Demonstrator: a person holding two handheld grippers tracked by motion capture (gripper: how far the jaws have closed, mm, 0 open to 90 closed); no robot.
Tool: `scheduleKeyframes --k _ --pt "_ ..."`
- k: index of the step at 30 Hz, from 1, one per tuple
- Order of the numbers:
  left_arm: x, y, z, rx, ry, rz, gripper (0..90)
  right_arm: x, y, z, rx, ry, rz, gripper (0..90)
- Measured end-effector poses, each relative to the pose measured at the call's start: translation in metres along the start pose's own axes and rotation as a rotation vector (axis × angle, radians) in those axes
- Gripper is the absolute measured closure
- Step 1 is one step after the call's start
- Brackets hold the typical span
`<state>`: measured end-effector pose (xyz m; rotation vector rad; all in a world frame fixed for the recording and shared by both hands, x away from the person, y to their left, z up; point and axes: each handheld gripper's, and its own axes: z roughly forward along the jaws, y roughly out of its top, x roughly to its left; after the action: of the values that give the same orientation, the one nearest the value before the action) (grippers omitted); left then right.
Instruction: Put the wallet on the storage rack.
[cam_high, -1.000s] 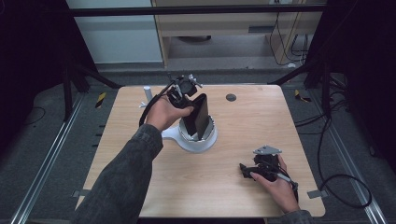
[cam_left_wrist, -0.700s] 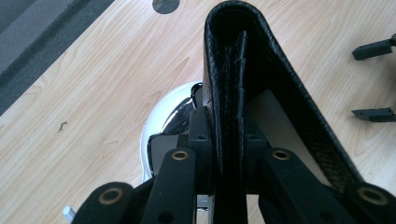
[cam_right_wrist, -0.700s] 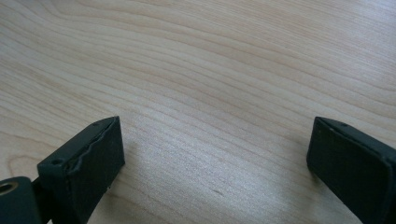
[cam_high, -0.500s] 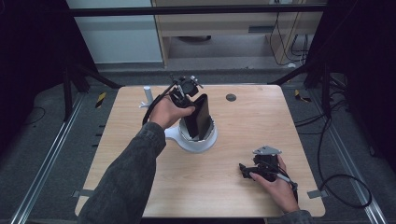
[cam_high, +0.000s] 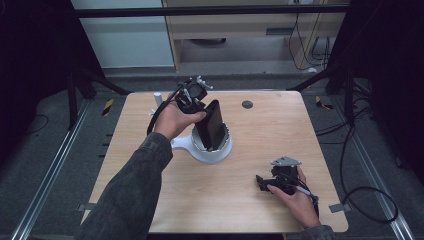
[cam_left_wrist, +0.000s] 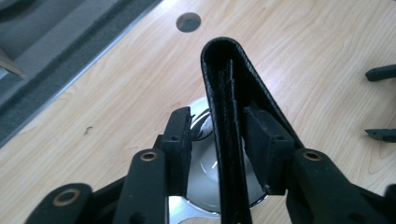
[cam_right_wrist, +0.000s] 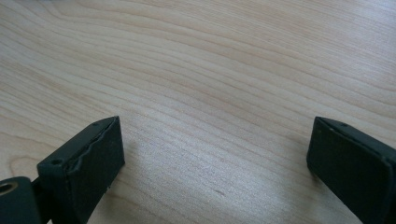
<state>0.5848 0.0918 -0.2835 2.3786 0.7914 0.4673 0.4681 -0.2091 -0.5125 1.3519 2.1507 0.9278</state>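
A black folded wallet stands on end in a white round bowl with a short handle, near the middle of the table. My left gripper reaches it from the far left, and its jaws have just been opening. In the left gripper view the wallet is between the pads of the left gripper. The left pad stands clear of it and the right pad lies close along its side. My right gripper rests on the table at the front right, open over bare wood.
A dark round hole is set in the wooden table behind the bowl. A small white cylinder stands at the far left edge. Metal rails and cables run on the floor around the table.
The left hand has shifted slightly with the wallet standing in the bowl. The right gripper has stayed where it was.
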Motion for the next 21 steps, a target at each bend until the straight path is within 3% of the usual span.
scheduleKeyframes --k 7,21 --pt "-0.007 -0.004 -0.026 -0.044 0.018 0.019 55.7 0.000 0.000 0.000 0.000 0.002 0.003 4.2" --pt "-0.014 -0.007 -0.039 -0.073 0.025 0.038 49.2 0.001 0.000 0.000 0.002 0.003 0.005 4.2"
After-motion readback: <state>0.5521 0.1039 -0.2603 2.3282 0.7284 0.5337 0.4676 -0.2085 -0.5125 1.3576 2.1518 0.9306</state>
